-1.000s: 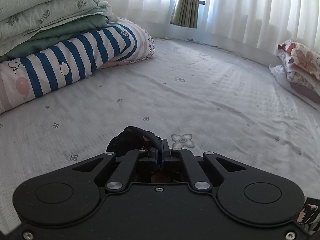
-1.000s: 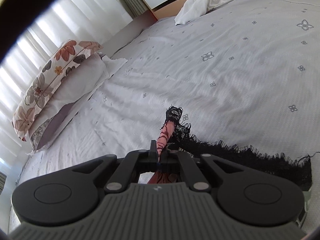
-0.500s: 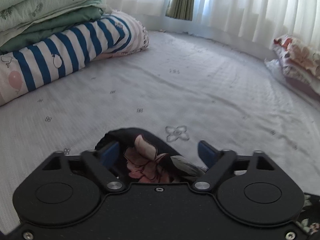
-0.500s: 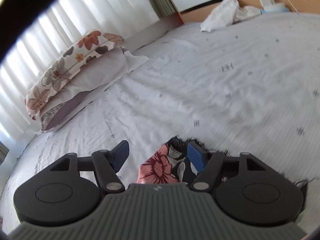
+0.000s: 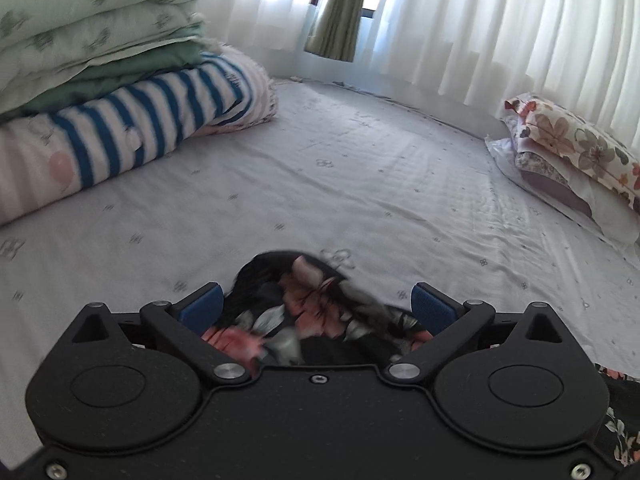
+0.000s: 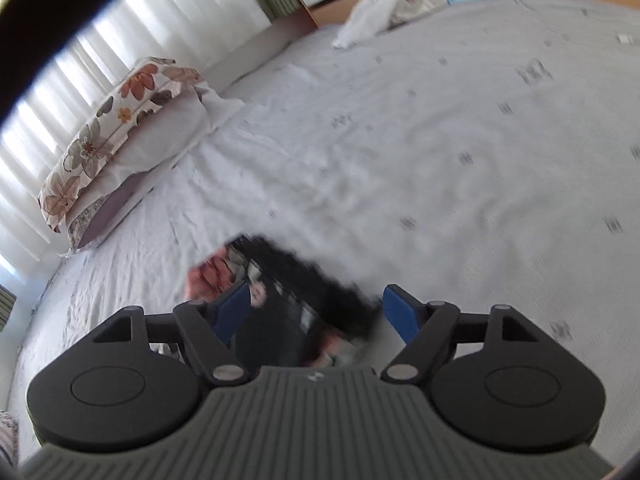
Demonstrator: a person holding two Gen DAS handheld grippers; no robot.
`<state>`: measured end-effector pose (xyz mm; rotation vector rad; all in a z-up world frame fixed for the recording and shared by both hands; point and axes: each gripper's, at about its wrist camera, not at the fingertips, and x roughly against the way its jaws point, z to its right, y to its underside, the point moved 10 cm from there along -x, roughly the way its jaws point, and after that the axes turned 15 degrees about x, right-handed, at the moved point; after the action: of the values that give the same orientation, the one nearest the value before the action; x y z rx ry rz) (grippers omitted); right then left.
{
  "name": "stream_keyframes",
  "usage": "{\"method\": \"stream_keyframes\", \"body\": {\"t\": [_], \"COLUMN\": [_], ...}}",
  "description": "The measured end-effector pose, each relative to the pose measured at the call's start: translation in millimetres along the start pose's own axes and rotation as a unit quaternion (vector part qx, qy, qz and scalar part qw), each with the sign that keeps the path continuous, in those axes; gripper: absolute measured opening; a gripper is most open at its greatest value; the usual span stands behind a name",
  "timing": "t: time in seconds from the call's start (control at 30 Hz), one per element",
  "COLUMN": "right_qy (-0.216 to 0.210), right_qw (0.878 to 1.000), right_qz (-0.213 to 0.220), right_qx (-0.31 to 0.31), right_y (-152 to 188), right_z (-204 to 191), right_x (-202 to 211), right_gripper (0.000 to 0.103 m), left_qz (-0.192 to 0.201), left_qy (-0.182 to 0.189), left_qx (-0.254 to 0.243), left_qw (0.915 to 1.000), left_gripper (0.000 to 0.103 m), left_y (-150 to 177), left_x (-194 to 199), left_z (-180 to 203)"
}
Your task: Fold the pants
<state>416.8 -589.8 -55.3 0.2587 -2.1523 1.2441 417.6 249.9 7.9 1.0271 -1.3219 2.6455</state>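
The pants (image 5: 316, 300) are black with pink flowers and a lace hem, and lie on the pale grey bed sheet (image 5: 360, 184). In the left wrist view my left gripper (image 5: 316, 306) is open, its blue pads wide apart on either side of the cloth, which lies loose between them. In the right wrist view the pants (image 6: 296, 280) show blurred, with the black lace edge running to the right. My right gripper (image 6: 320, 308) is open over that cloth and holds nothing.
A stack of folded blankets (image 5: 100, 80), striped and green, lies at the left. Floral pillows (image 5: 576, 160) lie at the right edge by the white curtains, and show in the right wrist view (image 6: 116, 132). A white cloth (image 6: 372, 8) lies near the headboard.
Both grippers were shut on the pants a second ago. They have opened wide and let the cloth drop onto the sheet. Both have drawn back a little.
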Motion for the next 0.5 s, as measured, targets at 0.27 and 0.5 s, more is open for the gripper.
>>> {"method": "stream_keyframes", "body": {"t": [0.27,0.5], "right_qy": [-0.087,-0.094], "right_qw": [0.993,0.994], "right_qz": [-0.006,-0.012], "right_qx": [-0.074,-0.057], "right_y": [45,50], "right_z": [-1,-27], "right_x": [0,-15], "right_gripper": [0.082,0.083], "left_qz": [-0.012,-0.054], "left_qy": [-0.025,-0.037], "left_qx": [0.080,0.155], "left_qw": [0.9964,0.9857], "left_gripper": [0.101,0.101], "left_y": [21,47], "left_x": [28,14], "left_z": [-74,-98]}}
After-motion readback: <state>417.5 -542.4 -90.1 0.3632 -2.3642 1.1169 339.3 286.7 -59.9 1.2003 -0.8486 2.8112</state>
